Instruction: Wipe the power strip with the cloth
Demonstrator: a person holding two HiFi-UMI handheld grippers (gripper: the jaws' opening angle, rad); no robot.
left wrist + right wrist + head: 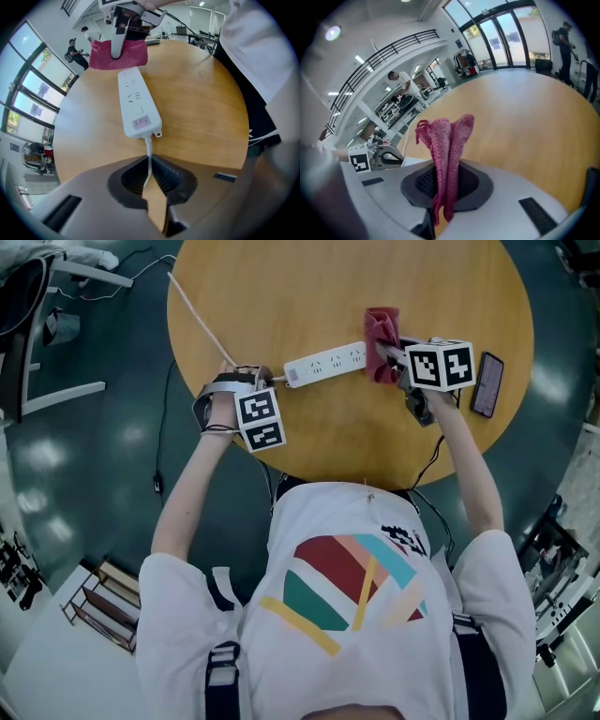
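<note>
A white power strip (323, 364) lies across the round wooden table (309, 287). My left gripper (261, 381) is shut on the strip's white cord (149, 151) just behind its near end; the strip (135, 103) runs straight away from the jaws. A dark pink cloth (381, 341) sits at the strip's right end, and my right gripper (389, 352) is shut on it. In the right gripper view the folded cloth (450, 140) stands up out of the jaws, above the tabletop. The left gripper view shows the cloth (118, 55) draped at the strip's far end under the right gripper (117, 47).
A dark phone (487, 383) lies on the table right of the right gripper. The white cord (199, 320) runs off the table's upper left edge. A chair (37, 334) stands at left and a low shelf (103, 606) at lower left. People stand in the background.
</note>
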